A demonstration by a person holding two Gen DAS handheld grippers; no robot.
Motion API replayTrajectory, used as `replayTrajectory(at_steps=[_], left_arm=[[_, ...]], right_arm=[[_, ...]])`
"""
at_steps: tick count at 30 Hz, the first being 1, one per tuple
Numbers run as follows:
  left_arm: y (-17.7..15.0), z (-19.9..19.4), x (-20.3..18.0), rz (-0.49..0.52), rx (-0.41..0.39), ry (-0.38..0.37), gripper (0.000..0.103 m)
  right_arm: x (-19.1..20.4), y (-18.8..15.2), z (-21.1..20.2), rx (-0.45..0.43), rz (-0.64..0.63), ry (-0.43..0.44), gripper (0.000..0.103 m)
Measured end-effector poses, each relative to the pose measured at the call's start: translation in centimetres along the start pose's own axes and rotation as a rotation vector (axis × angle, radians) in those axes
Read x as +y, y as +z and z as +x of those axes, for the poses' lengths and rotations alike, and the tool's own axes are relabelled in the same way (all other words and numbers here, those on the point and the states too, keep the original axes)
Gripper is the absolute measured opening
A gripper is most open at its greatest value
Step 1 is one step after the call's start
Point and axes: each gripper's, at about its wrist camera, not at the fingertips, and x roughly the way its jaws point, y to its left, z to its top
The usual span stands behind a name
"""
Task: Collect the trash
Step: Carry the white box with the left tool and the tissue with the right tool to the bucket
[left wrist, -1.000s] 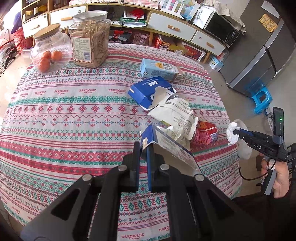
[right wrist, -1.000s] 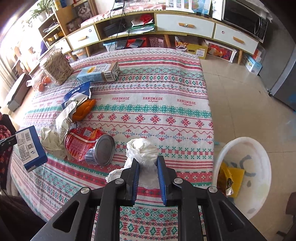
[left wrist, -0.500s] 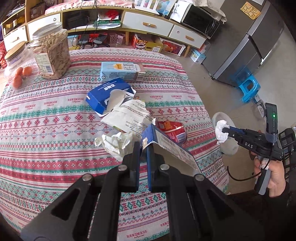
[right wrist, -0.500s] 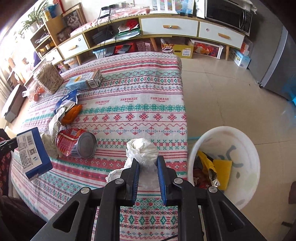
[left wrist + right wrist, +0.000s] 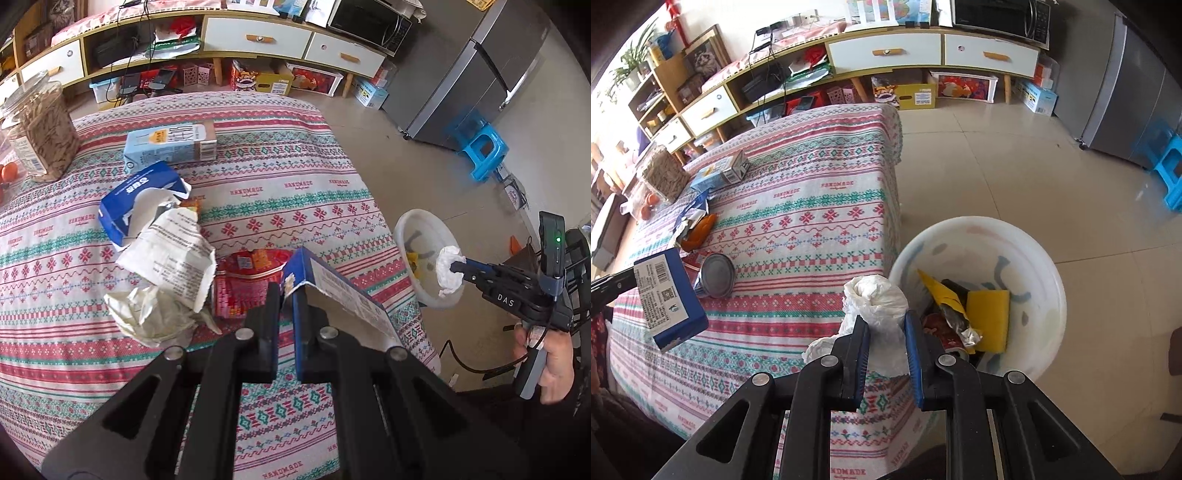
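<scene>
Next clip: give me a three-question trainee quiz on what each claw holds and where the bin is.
1. True or false: the left claw is shut on a blue carton.
2. The right claw holds: A) a can, B) a crumpled white tissue, C) a sponge.
3. Fill in: the white bin stands on the ____, beside the table.

Key: 1 true; 2 B; 3 floor.
</scene>
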Motion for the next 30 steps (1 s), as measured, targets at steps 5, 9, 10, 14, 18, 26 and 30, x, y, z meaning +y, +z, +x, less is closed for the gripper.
replayTrajectory(at_steps=[5,9,10,14,18,26,30], left_arm=[[0.8,1.6,-2.9,0.035,0.015,-0.004,0.007],[1.4,2.9,-5.4,0.066,0.030,-0.016,0.007],[1.5,3.3,-6.1,0.072,0.032,-0.020,0.007],[2.3,4.8,-9.3,0.109,0.036,-0.037,0.007],[2.8,6.5,-12.2,0.150,0.047,-0.043,0.007],[3.4,9.2,-16.6,0.229,0.043,-0.026,0.007],[3.7,10.2,-17.7,0.251,0.035,-0.024,0.007]], right_arm=[[-2.9,-0.7,-0.7,-0.007,0.049,-0.001,0.020],[-5.4,-1.5,-1.1,-0.003,0.089,-0.017,0.020],[-6.1,-1.6,-1.2,-0.002,0.101,-0.020,0.020],[-8.4,-2.4,-1.4,0.001,0.142,-0.029,0.020],[-10.2,-2.8,-1.6,0.001,0.172,-0.033,0.020],[-11.8,-3.3,-2.0,-0.003,0.200,-0.040,0.020],[-12.2,-3.3,-2.0,-0.005,0.209,-0.043,0.020]])
